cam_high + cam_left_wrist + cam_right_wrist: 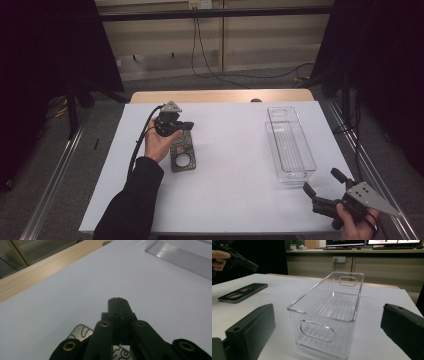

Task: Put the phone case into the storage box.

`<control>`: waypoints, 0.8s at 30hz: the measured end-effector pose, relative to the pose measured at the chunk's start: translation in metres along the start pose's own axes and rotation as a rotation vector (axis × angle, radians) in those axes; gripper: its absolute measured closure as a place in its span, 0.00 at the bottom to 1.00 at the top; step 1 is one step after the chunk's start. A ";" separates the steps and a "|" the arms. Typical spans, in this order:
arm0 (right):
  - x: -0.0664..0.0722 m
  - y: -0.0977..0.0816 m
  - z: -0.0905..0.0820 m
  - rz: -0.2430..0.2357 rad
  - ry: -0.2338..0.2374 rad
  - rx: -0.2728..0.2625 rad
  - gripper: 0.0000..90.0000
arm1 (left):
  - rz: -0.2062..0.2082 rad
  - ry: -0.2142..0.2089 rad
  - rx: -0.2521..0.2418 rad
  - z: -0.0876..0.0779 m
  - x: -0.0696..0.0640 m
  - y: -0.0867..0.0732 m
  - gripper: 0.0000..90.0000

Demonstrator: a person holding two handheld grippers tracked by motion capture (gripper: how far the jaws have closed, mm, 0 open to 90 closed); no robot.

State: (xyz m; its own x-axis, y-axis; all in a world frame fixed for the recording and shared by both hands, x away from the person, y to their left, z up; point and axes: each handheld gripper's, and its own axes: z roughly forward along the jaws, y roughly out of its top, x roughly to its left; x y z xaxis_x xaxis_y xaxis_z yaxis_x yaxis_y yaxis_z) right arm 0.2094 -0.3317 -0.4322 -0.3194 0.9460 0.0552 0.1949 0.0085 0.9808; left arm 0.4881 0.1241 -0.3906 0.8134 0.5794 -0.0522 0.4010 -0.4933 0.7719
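Observation:
A dark flat patterned plate with a round hole (183,156) lies on the white table cover, left of centre. My left gripper (186,125) hovers just above the plate's far end, jaws shut with nothing between them (117,300); a corner of the plate (79,332) peeks out beneath it. A clear plastic bin (290,145) stands empty at the right. My right gripper (322,182) sits at the bin's near end, jaws open and wide apart (327,310), facing the bin (329,315). In the right gripper view the plate (242,292) and the left gripper (237,257) lie far left.
The white cover (230,170) spans the table, and a strip of bare wood (220,96) runs along the far edge. Cables (200,55) hang behind the table, and dark curtains flank both sides.

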 end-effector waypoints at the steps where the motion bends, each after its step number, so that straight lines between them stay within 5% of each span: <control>1: 0.000 0.000 0.000 0.001 0.001 0.001 0.00 | 0.010 0.004 0.023 0.003 0.001 0.001 1.00; 24: 0.000 0.000 0.000 0.001 0.004 0.002 0.00 | 0.018 0.000 0.221 0.039 0.013 0.009 1.00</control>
State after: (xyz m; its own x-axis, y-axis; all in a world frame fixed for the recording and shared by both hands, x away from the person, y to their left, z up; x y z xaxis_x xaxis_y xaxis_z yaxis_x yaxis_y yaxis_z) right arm 0.2096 -0.3318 -0.4324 -0.3226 0.9448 0.0571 0.1973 0.0081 0.9803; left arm 0.5192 0.1018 -0.4092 0.8215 0.5689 -0.0399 0.4690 -0.6341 0.6148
